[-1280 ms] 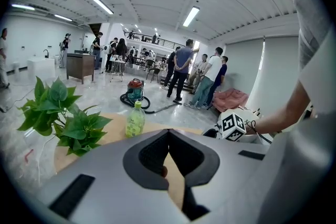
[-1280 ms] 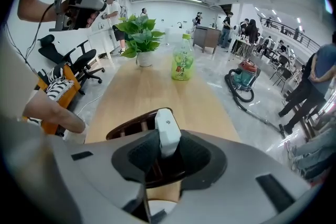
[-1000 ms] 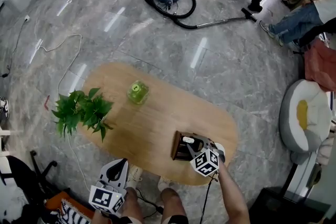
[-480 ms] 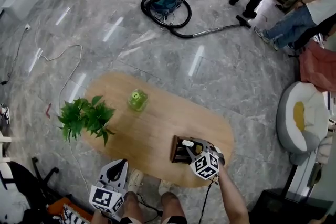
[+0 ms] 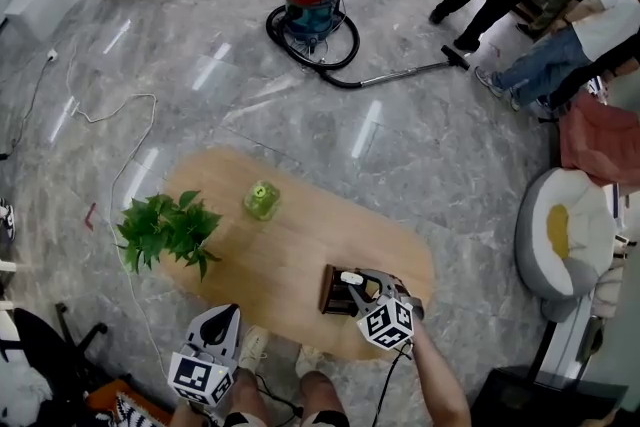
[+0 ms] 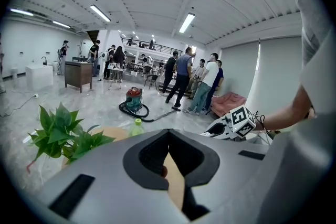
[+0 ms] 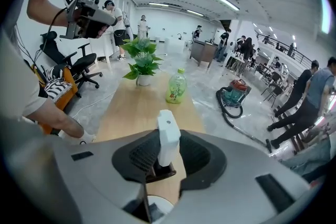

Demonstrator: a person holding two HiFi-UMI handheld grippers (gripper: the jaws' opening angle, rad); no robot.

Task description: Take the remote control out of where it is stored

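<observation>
A white remote control (image 7: 168, 136) stands upright between the pads of my right gripper (image 7: 167, 150), which is shut on it. Its lower end is just above or still inside a dark wooden box (image 7: 164, 171); I cannot tell which. In the head view the right gripper (image 5: 362, 283) hangs over that box (image 5: 333, 291) near the front right of the oval wooden table (image 5: 290, 245), and the remote's white tip (image 5: 351, 278) shows. My left gripper (image 5: 222, 323) is low at the front left, off the table, its jaws together and empty.
A potted plant (image 5: 165, 230) and a green bottle (image 5: 261, 200) stand on the table's left half. A vacuum cleaner (image 5: 312, 0) with hose lies on the marble floor beyond. People stand at the far right. A pale beanbag (image 5: 555, 235) sits right of the table.
The head view has drifted a little, so the table sits lower and further left. The right gripper stays over the box with the remote. The left gripper has not moved.
</observation>
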